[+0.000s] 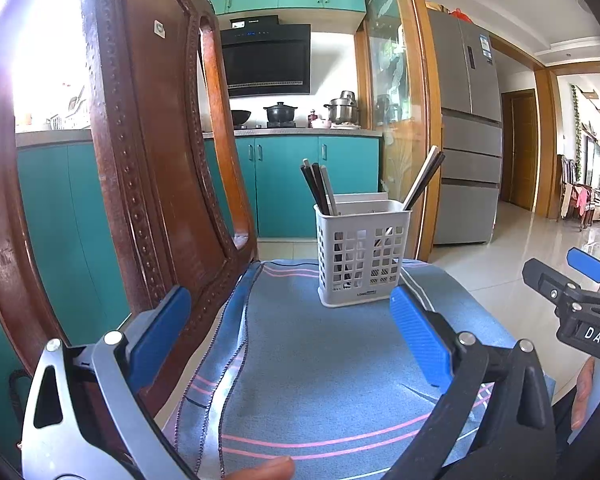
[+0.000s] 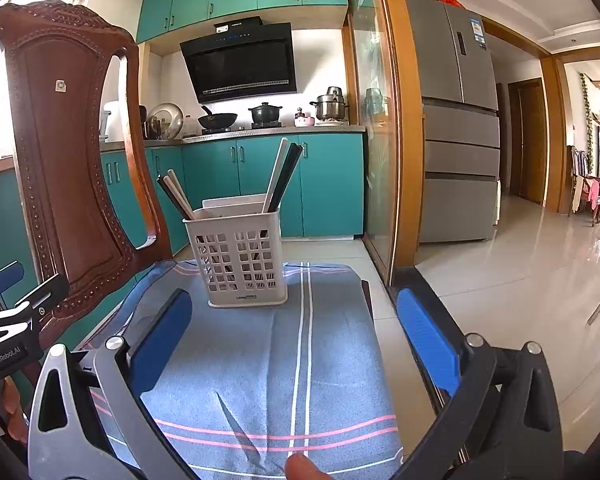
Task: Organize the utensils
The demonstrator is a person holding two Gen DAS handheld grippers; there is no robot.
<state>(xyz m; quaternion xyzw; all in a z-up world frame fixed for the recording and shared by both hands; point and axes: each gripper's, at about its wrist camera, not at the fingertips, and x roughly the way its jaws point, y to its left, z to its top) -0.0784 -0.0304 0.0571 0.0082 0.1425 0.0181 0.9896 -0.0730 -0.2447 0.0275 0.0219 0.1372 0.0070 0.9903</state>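
in the left wrist view the right gripper (image 1: 571,276) carries a black plate reading "das", the left gripper (image 2: 16,286) in the right wrist view reads "genrobot.ai", and the white utensil holder (image 1: 363,254) bears a small mark, possibly "long…".

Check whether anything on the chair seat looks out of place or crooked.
Nothing is spilled or broken. The white utensil basket stands upright on the blue cloth, which is wrinkled. The chopsticks lean apart in two bunches at opposite ends. Both hand-held grippers, left and right, are open and empty.
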